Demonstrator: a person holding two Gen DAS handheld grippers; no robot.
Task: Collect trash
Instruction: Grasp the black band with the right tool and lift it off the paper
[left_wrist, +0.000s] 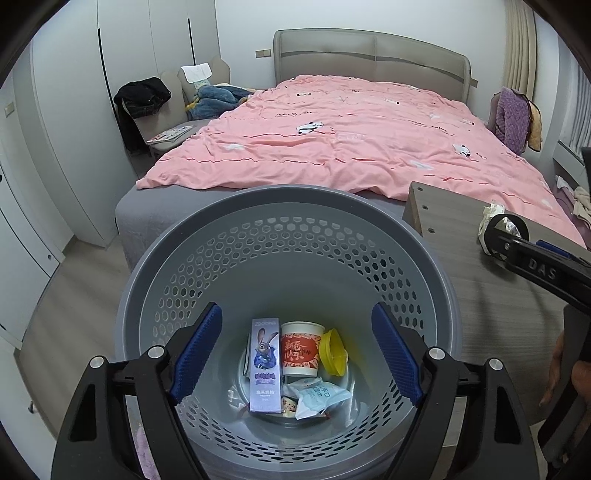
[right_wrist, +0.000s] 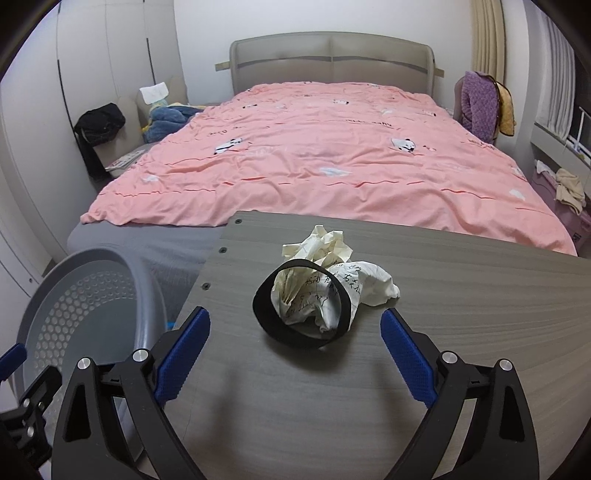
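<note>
My left gripper (left_wrist: 297, 332) is open and empty above a grey perforated trash basket (left_wrist: 295, 206). Inside lie a purple toothpaste box (left_wrist: 264, 365), a red paper cup (left_wrist: 301, 350), a yellow lid (left_wrist: 332, 350) and a pale wrapper (left_wrist: 319, 397). My right gripper (right_wrist: 295, 339) is open over a grey wooden table (right_wrist: 461, 332), just short of a black ring-shaped band (right_wrist: 295, 334) and crumpled paper (right_wrist: 328, 277) lying together. The basket (right_wrist: 85, 295) stands left of the table. The paper and band also show in the left wrist view (left_wrist: 496, 221), with the right gripper's body near them.
A bed with a pink duvet (right_wrist: 314, 155) lies right behind the table and basket. A chair with dark clothes (left_wrist: 144, 99) stands at far left. A purple garment (right_wrist: 480, 103) hangs at right. Wardrobe doors (left_wrist: 55, 147) line the left wall.
</note>
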